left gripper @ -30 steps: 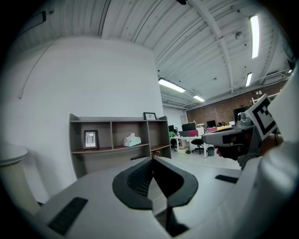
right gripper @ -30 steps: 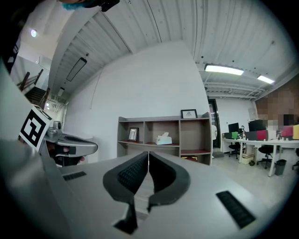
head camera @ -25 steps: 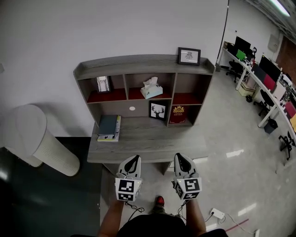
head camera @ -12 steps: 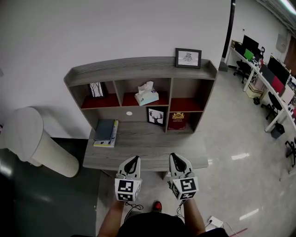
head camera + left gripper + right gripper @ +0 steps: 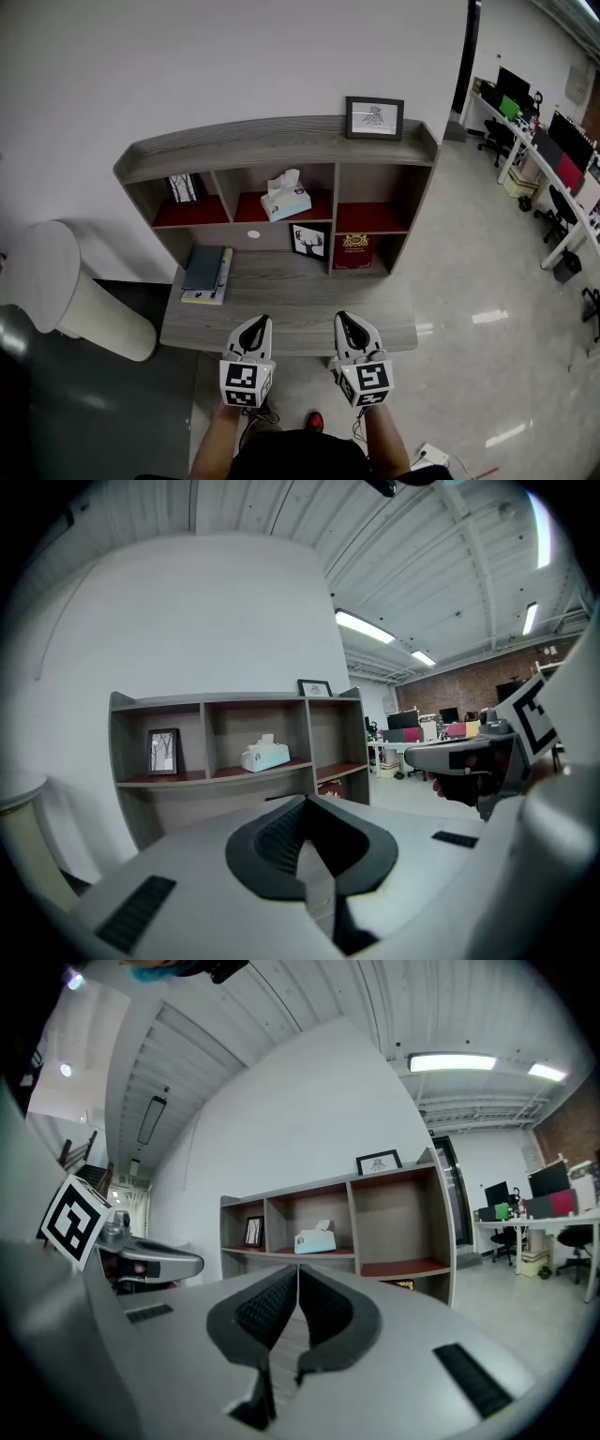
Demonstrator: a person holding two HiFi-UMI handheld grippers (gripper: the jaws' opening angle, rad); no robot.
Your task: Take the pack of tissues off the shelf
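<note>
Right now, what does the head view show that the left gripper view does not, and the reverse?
Only the head view: the books lying on the desk, the person's red shoe, the left gripper from above. Only the left gripper view: the lit ceiling lights, and its own jaws pressed together, empty. Both: the shelf, the pack of tissues in its middle upper compartment, the framed picture on top, the right gripper.

Office: monitors (image 5: 514, 83) in row, swivel chairs (image 5: 494, 142).
</note>
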